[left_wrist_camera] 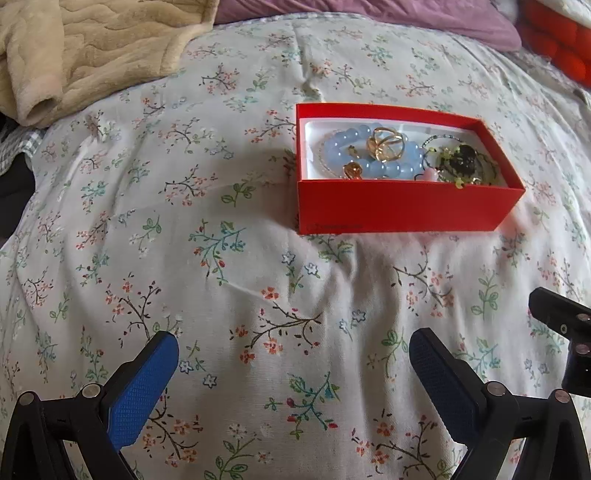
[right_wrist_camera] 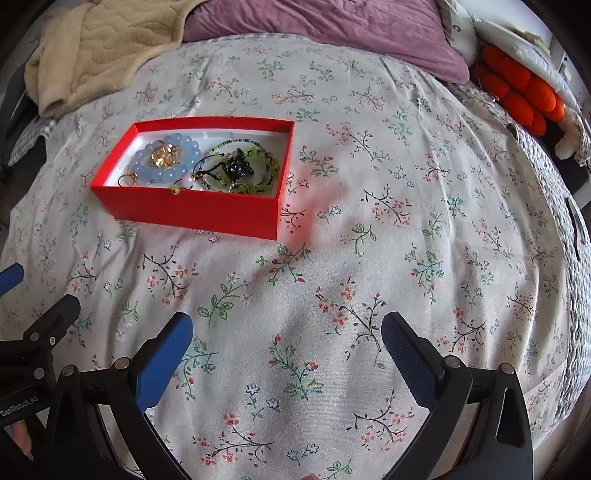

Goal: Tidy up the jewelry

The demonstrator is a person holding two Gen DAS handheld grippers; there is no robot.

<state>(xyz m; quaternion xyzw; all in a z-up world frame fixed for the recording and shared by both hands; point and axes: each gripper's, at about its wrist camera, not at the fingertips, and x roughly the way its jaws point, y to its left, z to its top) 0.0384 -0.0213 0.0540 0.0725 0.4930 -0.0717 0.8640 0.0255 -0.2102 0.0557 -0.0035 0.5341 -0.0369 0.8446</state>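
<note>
An open red box (left_wrist_camera: 402, 206) with a white lining sits on the floral bedspread; it also shows in the right wrist view (right_wrist_camera: 192, 210). Inside lie a blue bead bracelet (left_wrist_camera: 369, 168) (right_wrist_camera: 146, 166), a gold ring piece (left_wrist_camera: 384, 144) (right_wrist_camera: 164, 157), an amber bead (left_wrist_camera: 351, 170) and a green and black beaded necklace (left_wrist_camera: 461, 162) (right_wrist_camera: 243, 166). My left gripper (left_wrist_camera: 293, 343) is open and empty, low over the bedspread, in front of the box. My right gripper (right_wrist_camera: 286, 326) is open and empty, in front and to the right of the box.
A beige fleece blanket (left_wrist_camera: 92, 48) (right_wrist_camera: 96, 48) is bunched at the back left. A purple pillow (right_wrist_camera: 332, 33) lies at the back. An orange plush thing (right_wrist_camera: 517, 92) sits at the back right. Part of the right gripper's body (left_wrist_camera: 565, 332) shows at the left view's right edge.
</note>
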